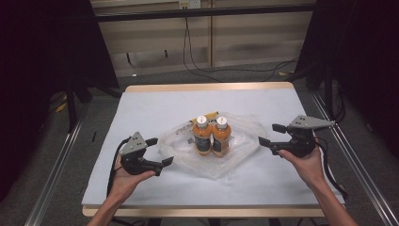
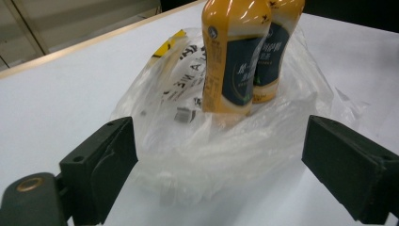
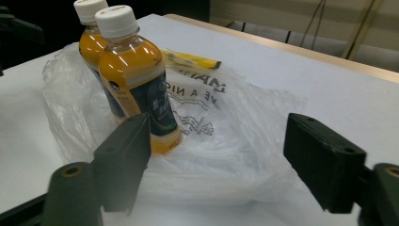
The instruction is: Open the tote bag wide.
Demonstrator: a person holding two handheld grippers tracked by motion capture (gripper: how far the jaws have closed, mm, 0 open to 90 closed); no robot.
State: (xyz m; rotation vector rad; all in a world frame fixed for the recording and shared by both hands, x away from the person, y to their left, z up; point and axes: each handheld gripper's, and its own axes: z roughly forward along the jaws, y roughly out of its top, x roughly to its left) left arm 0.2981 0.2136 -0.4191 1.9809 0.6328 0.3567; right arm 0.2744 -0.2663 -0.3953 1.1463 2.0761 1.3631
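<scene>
bottles [image 1: 211, 135] stand upright, side by side and touching, in the middle of a clear plastic bag [image 1: 235, 153] that lies crumpled flat on the table [image 1: 155, 106], apparently so the film can be gathered up around them. left gripper [image 1: 159, 153] sits just beside the bag's left edge, right gripper [image 1: 270, 134] just beside its right edge, each aimed inward. both have jaws spread wide with nothing pressed between them, likely poised to take the bag's edges.
</scene>
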